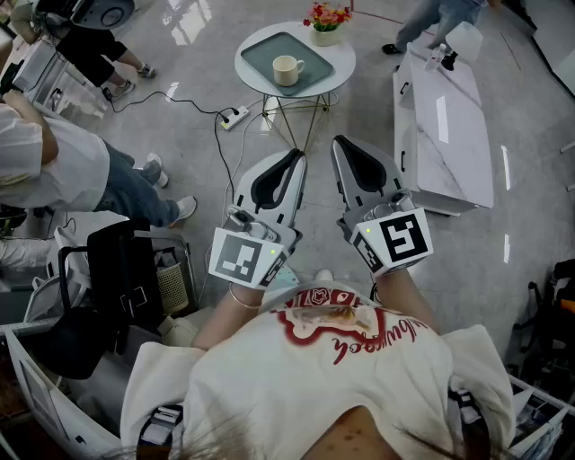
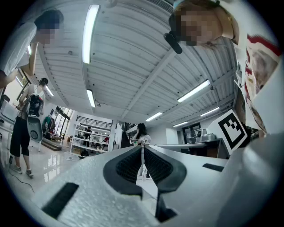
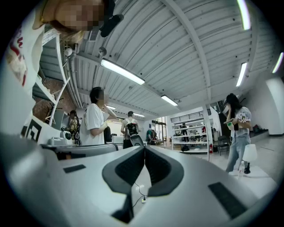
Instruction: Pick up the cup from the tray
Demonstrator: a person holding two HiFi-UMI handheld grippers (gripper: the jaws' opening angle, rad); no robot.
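A cream cup (image 1: 287, 69) stands on a grey-green tray (image 1: 262, 48) on a small round white table (image 1: 340, 75), far ahead in the head view. My left gripper (image 1: 297, 154) and right gripper (image 1: 339, 142) are held close to my chest, well short of the table and tilted upward. Both are shut with nothing between the jaws. In the left gripper view the left gripper (image 2: 142, 148) has its tips together, aimed at ceiling and room. In the right gripper view the right gripper (image 3: 144, 149) likewise has its tips together. Cup and tray are absent from both gripper views.
A pot of flowers (image 1: 326, 22) stands at the table's back. A power strip and cable (image 1: 235, 118) lie on the floor left of it. A long white table (image 1: 445, 135) is at the right. People stand at the left and far back; a bag and crates (image 1: 99, 296) sit at lower left.
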